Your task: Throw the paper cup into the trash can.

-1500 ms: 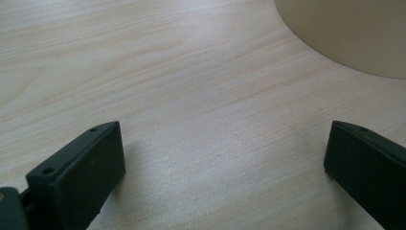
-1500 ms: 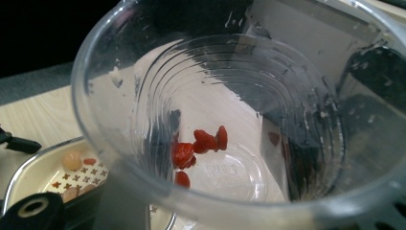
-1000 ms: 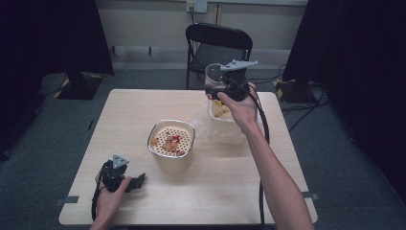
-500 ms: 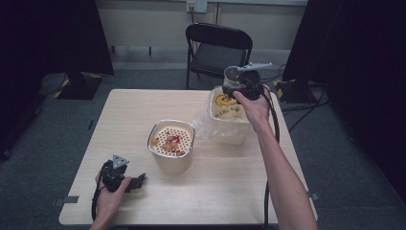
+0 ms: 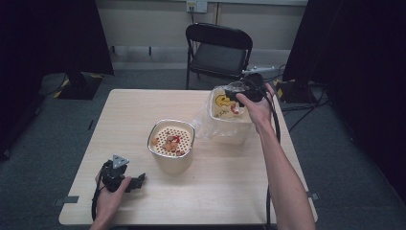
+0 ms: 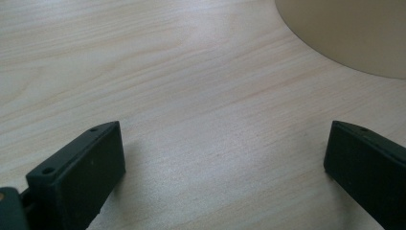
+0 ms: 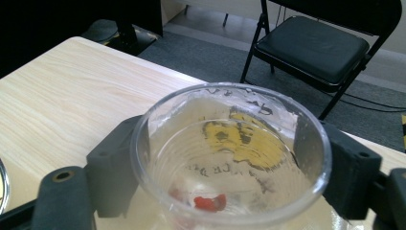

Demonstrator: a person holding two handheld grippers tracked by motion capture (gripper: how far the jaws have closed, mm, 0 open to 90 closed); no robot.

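High view: the right claw (image 5: 239, 93), held in the person's right hand (image 5: 256, 108) at the far right of the pale wooden table (image 5: 119, 110), carries a clear plastic cup (image 5: 234, 89) over the cream square tub lined with a clear plastic bag (image 5: 230, 125); the tub shows a yellow smiley face and small red pieces inside; a cream pot topped with a perforated metal strainer insert (image 5: 171, 143) stands at mid-table, well apart from the right claw; the left claw (image 5: 136, 182) lies low at the near left edge, in the left hand (image 5: 111, 196), near the pot but not touching it; a black folding chair (image 5: 218, 52) stands beyond the table.

Left gripper view: the two black jaws of the left claw (image 6: 222, 163) are spread wide over bare wood, nothing between them; the pot's curved cream wall (image 6: 349, 33) lies ahead at upper right.

Right gripper view: the cup (image 7: 230, 153) sits between the jaws of the right claw (image 7: 225, 165), one jaw against each side of its wall; these jaws have just been opening, the cup still between them; a red scrap (image 7: 208, 202) lies at the cup's bottom; the smiley shows through the clear base.
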